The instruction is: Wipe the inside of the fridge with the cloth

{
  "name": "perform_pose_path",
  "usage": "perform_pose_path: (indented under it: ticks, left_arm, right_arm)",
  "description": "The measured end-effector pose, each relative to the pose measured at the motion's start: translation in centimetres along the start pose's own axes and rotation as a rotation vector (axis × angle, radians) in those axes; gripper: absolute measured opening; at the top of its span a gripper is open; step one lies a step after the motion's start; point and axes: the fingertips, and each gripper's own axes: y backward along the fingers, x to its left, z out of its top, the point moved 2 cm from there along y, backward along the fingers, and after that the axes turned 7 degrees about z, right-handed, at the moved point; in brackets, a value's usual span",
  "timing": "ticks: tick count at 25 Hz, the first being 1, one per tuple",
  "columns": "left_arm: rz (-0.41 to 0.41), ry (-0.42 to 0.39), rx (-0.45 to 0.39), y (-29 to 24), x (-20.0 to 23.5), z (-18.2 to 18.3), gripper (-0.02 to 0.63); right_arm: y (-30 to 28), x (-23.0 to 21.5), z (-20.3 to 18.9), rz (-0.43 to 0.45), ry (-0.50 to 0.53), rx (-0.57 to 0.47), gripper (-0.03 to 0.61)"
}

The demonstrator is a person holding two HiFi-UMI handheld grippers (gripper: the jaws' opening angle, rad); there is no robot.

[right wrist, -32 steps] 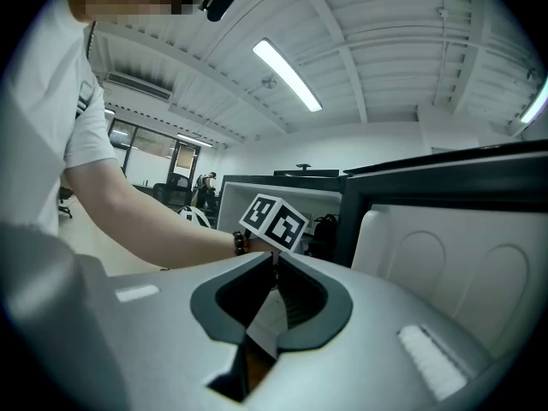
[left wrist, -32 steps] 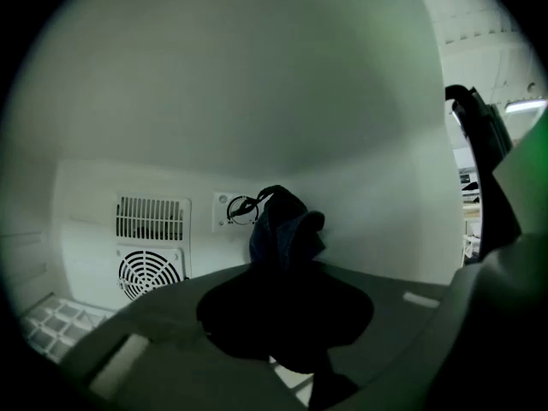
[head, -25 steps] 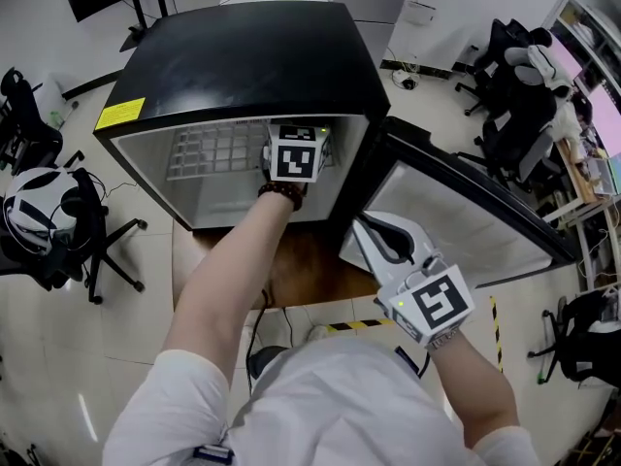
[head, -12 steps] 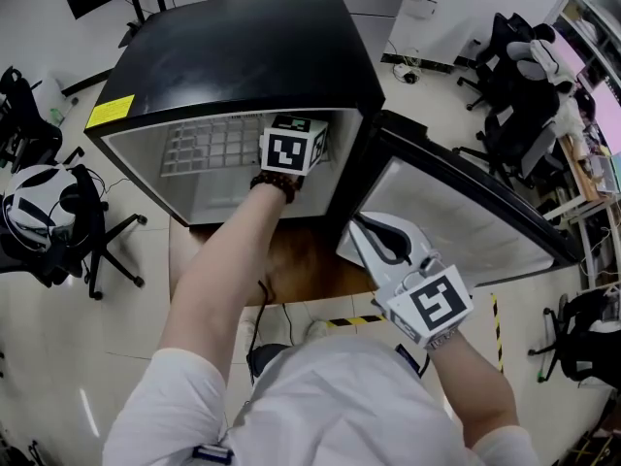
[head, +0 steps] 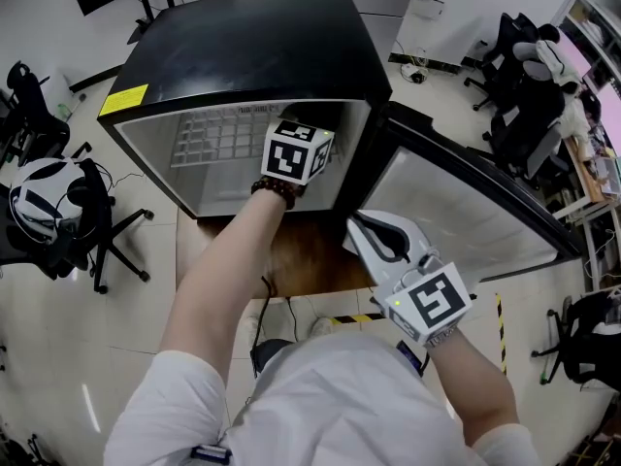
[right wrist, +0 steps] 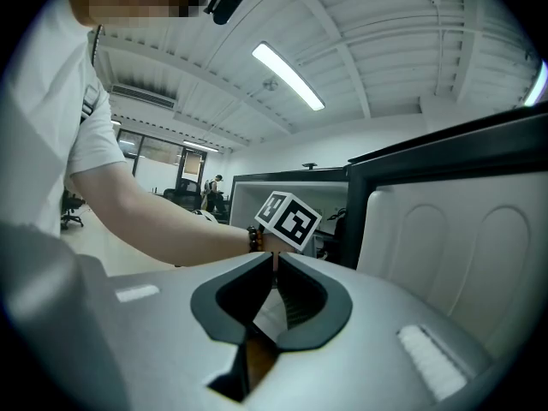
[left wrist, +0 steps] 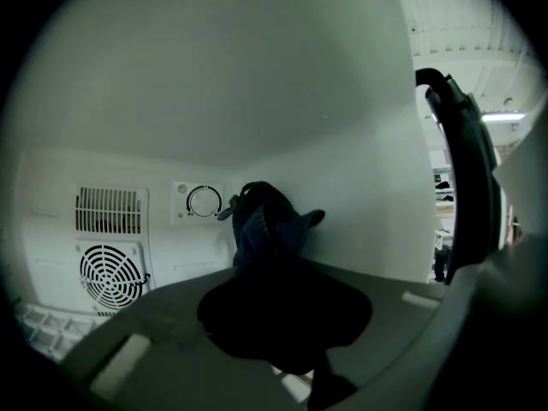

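Head view: left gripper (left wrist: 272,272), clamping cloth (left wrist: 267,225), has swung slightly nr fridge's (head: 243,56) back-right corner, so wiping's underway; right gripper (right wrist: 272,268) closed, empty.

One fridge (head: 243,56), one cloth (left wrist: 264,217), two claws (left wrist: 276,259) (right wrist: 275,262).

The left gripper (left wrist: 272,268) holds a bunched dark blue cloth (left wrist: 270,225) between its jaws, close to the white inner wall (left wrist: 360,195). Behind it, a thermostat dial (left wrist: 205,202), a slotted vent (left wrist: 107,210) and a round fan grille (left wrist: 111,276) are on the back wall.
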Motion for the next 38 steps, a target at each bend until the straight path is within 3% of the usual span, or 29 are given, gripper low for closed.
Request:
perform_pose_path:
  ticks: [38]
  left_arm:
    - [-0.202,-0.053,-0.057,8.8,-6.7,-0.4,0.072]
  right_arm:
    - [0.4,3.7,1.1,0.004,0.012,-0.031,0.021]
